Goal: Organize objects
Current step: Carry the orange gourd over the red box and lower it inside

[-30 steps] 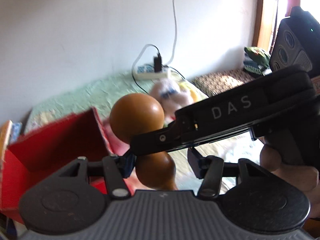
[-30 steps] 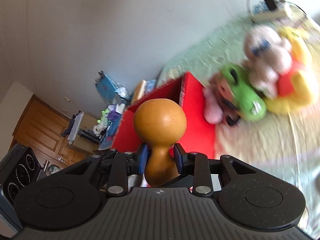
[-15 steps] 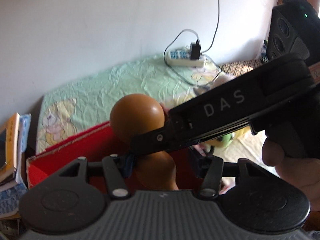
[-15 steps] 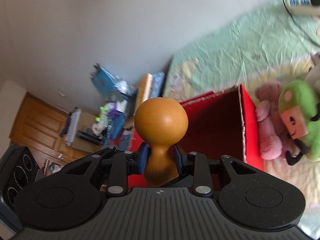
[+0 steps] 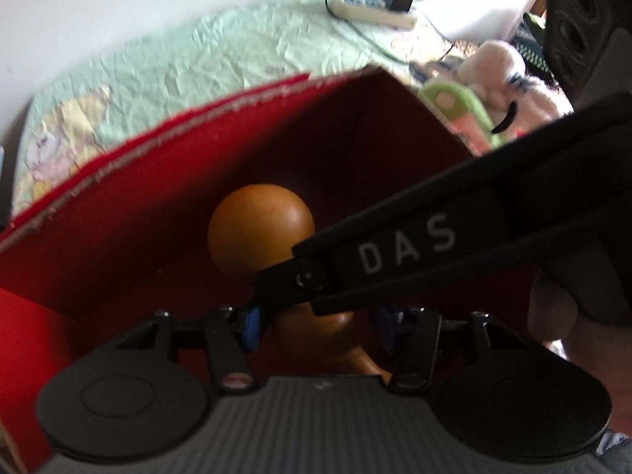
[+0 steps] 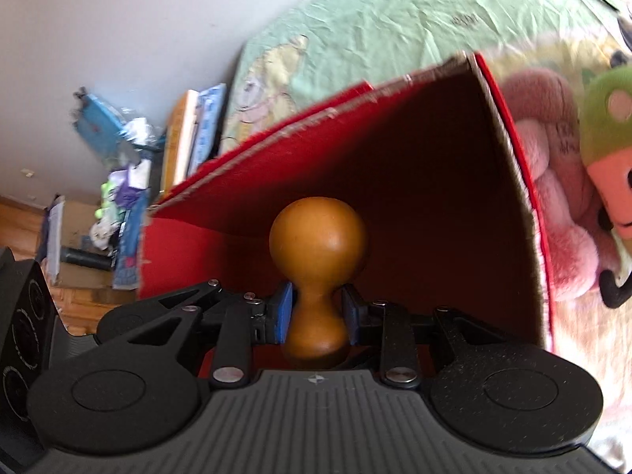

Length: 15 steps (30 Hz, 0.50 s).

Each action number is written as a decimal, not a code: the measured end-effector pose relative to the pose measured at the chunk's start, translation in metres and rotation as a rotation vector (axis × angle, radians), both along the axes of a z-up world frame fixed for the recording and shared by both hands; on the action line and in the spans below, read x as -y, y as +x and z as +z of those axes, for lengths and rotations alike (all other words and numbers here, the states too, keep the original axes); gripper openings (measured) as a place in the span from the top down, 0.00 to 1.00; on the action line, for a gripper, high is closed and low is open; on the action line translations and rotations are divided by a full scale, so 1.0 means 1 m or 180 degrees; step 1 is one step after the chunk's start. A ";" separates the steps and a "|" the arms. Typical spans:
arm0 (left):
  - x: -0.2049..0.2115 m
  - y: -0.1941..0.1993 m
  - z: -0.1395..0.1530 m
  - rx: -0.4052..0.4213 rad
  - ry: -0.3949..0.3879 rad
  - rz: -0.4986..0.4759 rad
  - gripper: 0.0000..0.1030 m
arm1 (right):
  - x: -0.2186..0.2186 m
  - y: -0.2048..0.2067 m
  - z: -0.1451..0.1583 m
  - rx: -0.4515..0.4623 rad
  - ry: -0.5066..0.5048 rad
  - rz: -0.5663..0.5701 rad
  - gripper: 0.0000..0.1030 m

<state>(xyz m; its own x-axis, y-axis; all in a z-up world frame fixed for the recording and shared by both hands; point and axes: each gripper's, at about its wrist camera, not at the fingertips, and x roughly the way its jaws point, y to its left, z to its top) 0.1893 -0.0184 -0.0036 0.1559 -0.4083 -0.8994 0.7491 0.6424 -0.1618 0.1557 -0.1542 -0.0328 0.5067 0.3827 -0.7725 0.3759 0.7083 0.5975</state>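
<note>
A brown gourd-shaped wooden object (image 6: 318,272) is clamped at its narrow waist by my right gripper (image 6: 317,312), which is shut on it. It hangs inside the mouth of a red cardboard box (image 6: 414,181). In the left wrist view the same gourd (image 5: 262,231) sits between the fingers of my left gripper (image 5: 316,322), whose blue pads stand wide apart of it; the right gripper's black body marked DAS (image 5: 414,245) crosses in front. The red box (image 5: 158,197) fills that view.
The box stands on a bed with a pale green sheet (image 5: 189,59). Plush toys, pink (image 6: 553,213) and green (image 6: 608,118), lie right of the box. A power strip with charger (image 5: 375,2) lies at the wall. Books and clutter (image 6: 189,138) are left of the bed.
Both grippers have moved forward and down with the gourd, from above the box rim into its opening. The box now fills both views.
</note>
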 end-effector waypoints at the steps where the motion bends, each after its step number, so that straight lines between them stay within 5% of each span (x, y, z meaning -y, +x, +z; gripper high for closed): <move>1: 0.001 0.002 -0.003 -0.0095 0.0013 -0.0018 0.49 | 0.000 0.000 -0.003 -0.0058 -0.0022 -0.0053 0.71; 9: 0.002 0.002 -0.012 -0.0111 0.0314 -0.0044 0.50 | -0.011 -0.001 -0.008 -0.0150 -0.0360 -0.0023 0.72; 15: -0.011 -0.001 -0.007 -0.0024 0.0243 -0.0042 0.42 | -0.012 -0.004 -0.017 -0.0235 -0.0349 -0.0034 0.71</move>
<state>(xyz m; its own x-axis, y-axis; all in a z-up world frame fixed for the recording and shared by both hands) 0.1886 -0.0073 -0.0104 0.1439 -0.3405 -0.9292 0.7566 0.6431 -0.1185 0.1515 -0.1419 -0.0499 0.4505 0.2889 -0.8447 0.4239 0.7635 0.4872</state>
